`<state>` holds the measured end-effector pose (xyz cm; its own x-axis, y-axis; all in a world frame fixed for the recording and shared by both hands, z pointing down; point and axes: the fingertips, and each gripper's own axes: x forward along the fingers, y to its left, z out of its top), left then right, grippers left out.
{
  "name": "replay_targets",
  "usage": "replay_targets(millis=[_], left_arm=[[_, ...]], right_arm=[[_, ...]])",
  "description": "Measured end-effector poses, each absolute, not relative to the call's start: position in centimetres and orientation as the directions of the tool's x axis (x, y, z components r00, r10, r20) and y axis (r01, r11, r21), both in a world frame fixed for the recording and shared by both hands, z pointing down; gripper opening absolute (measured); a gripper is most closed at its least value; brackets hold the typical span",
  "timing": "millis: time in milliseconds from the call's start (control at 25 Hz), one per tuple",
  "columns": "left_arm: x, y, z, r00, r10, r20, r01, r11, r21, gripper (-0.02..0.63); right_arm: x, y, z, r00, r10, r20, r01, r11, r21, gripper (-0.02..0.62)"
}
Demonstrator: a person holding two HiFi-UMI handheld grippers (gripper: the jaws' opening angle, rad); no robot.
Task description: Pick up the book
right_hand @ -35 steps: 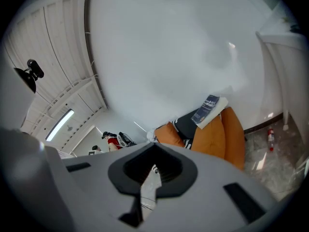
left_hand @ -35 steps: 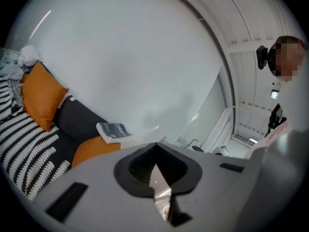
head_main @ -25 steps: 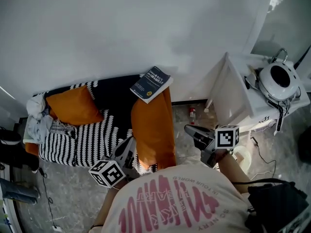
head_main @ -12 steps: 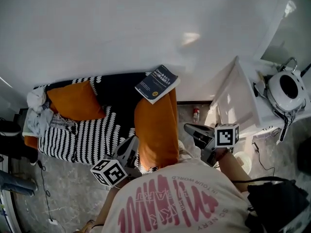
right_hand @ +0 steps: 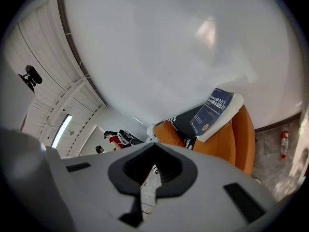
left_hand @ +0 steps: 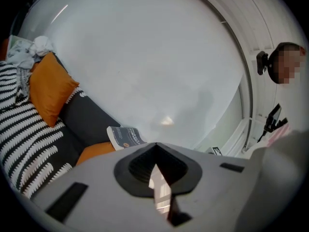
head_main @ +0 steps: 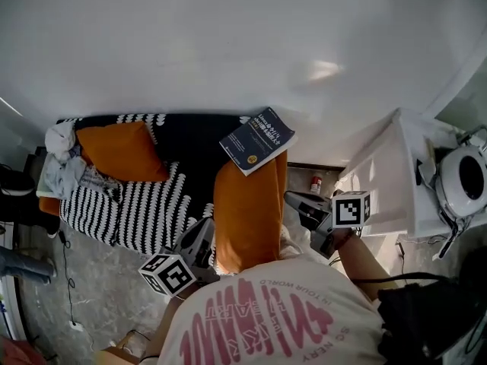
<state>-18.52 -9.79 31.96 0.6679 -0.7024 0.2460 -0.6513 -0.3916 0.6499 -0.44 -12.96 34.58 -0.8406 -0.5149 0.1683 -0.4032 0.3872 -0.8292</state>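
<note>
Left gripper and right gripper are hanging closed, empty; jaws should be opening before reaching the book at twelve o'clock.

The book has a dark blue cover. It lies on an orange cushion. The sofa cover is black with white stripes.

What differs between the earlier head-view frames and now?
The view has shifted toward the sofa: the book sits lower and nearer the right gripper, and the white side table has slid toward the right edge. Nothing grasped or released. Unchanged: book on the orange armrest; left gripper and right gripper shut, empty.
</note>
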Motion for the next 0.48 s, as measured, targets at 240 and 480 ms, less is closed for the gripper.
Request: replay_targets(millis=[240,480], left_arm=[[-19.4,-12.6,31.5,0.559,-0.798,0.224,-0.702,-0.312,0.64,0.006],[-19.0,-17.1,34.0,0.486,-0.832,0.266,-0.673,-0.162,0.722,0.007]], right_arm=[[-0.2,-16.5,36.0,-0.86,-0.482,0.171,-0.363,0.341,-0.867,0.008],[-0.3,-22.4,36.2,-0.855,-0.509,-0.098,-0.076,0.309,-0.948,0.008]])
